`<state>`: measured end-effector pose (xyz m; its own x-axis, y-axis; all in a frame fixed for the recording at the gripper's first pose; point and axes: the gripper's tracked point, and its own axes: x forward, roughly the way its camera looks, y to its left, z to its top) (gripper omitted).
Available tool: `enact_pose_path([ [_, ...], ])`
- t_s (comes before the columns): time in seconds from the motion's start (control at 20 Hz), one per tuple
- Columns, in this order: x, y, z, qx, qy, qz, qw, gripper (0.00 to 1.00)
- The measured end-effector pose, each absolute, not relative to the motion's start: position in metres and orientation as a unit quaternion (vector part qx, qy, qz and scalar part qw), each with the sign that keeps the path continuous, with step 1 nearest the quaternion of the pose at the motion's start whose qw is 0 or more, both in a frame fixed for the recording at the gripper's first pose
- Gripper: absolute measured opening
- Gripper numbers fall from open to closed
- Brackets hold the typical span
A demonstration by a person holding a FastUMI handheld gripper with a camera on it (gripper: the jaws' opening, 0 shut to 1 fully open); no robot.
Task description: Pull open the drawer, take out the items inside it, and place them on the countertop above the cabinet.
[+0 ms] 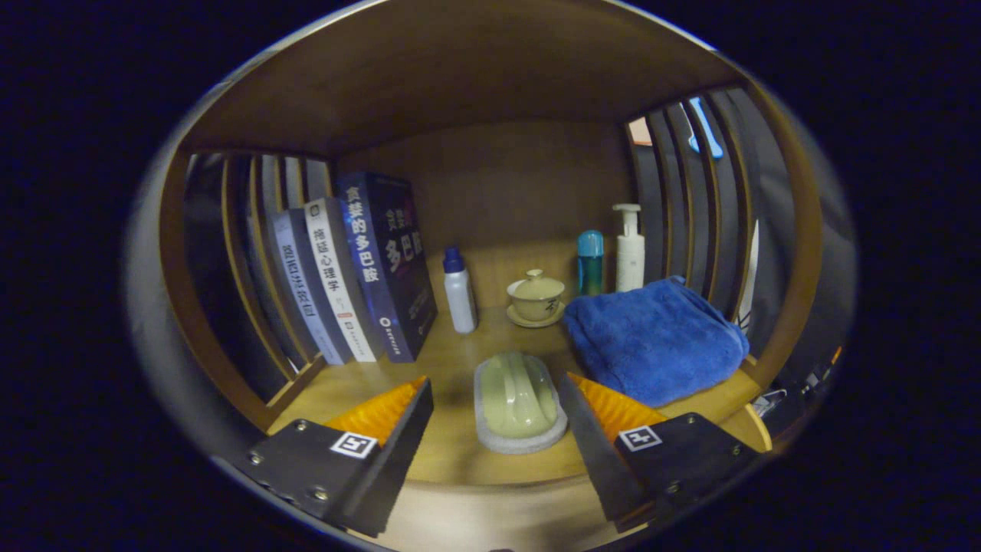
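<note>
My gripper is open, its two fingers spread wide over the front of a wooden shelf surface. A pale green oblong item on a white pad lies flat on the wood between the fingers, with a gap on each side, so neither finger touches it. A folded blue towel rests on the same surface just beyond the right finger.
Several books lean at the back left. Behind stand a small white bottle with a blue cap, a lidded tea cup on a saucer, a teal bottle and a white pump bottle. Slatted wooden sides close in both flanks.
</note>
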<state>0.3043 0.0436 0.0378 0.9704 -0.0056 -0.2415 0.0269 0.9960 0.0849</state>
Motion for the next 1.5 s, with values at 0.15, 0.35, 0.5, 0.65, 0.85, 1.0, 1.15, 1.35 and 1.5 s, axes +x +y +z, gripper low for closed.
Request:
enact_pose_path([
  [0.15,0.271,0.045,0.055,0.034,0.101,-0.004,0.994,0.99],
  [0.35,0.223,0.045,0.08,0.031,0.081,0.007,0.996,0.99],
  [0.5,0.185,0.039,0.102,0.008,0.061,0.003,0.998,0.99],
  [0.65,0.146,0.039,0.116,-0.002,0.044,0.012,0.999,0.99],
  [0.85,0.101,0.031,0.127,0.0,0.029,0.007,1.0,0.99],
  [1.0,0.072,0.029,0.123,-0.002,0.02,0.005,1.0,0.99],
  [1.15,0.048,0.032,0.105,0.001,0.015,0.013,1.0,0.99],
  [1.35,0.029,0.031,0.063,-0.01,0.015,0.011,1.0,0.99],
  [1.5,0.025,0.028,0.027,-0.003,0.023,0.011,1.0,0.99],
])
